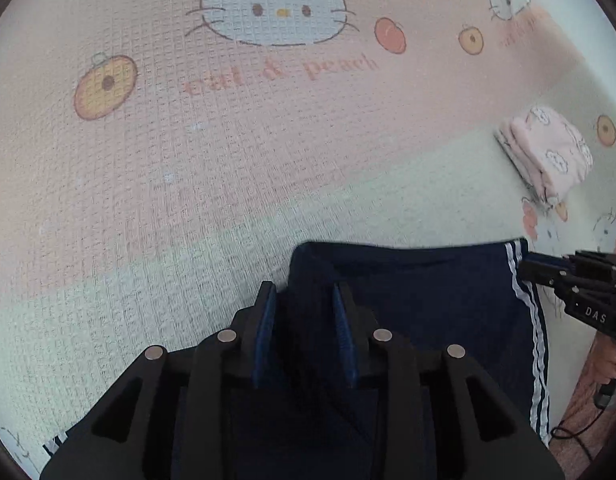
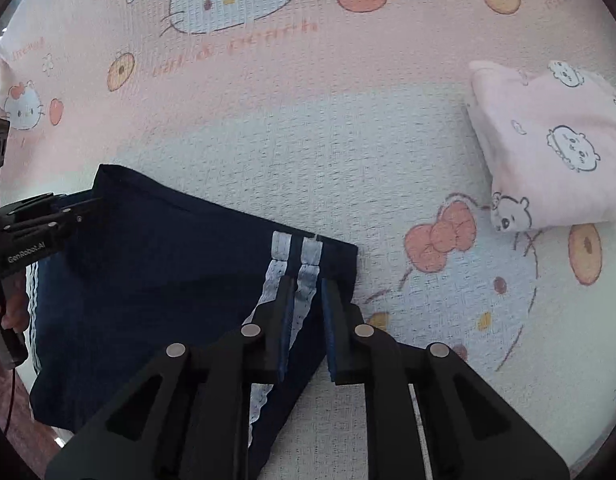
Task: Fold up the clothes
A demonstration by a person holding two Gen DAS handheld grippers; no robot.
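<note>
Shorts (image 2: 156, 272), navy with white side stripes, lie flat on a pink and white cartoon-print blanket (image 1: 188, 160). Left gripper (image 1: 306, 292) sits over the plain corner of the shorts, its jaws spread with dark cloth between them; whether they touch it I cannot tell. Right gripper (image 2: 308, 284) is at the striped corner, jaws apart on either side of a stripe. Folded pink garment (image 2: 547, 148) rests well apart, to the right. A hand (image 2: 12, 312) holds the left handle.

Soft, even, slightly washed-out light; faint shadows, no glare; fisheye bending and dark vignette at edges.
</note>
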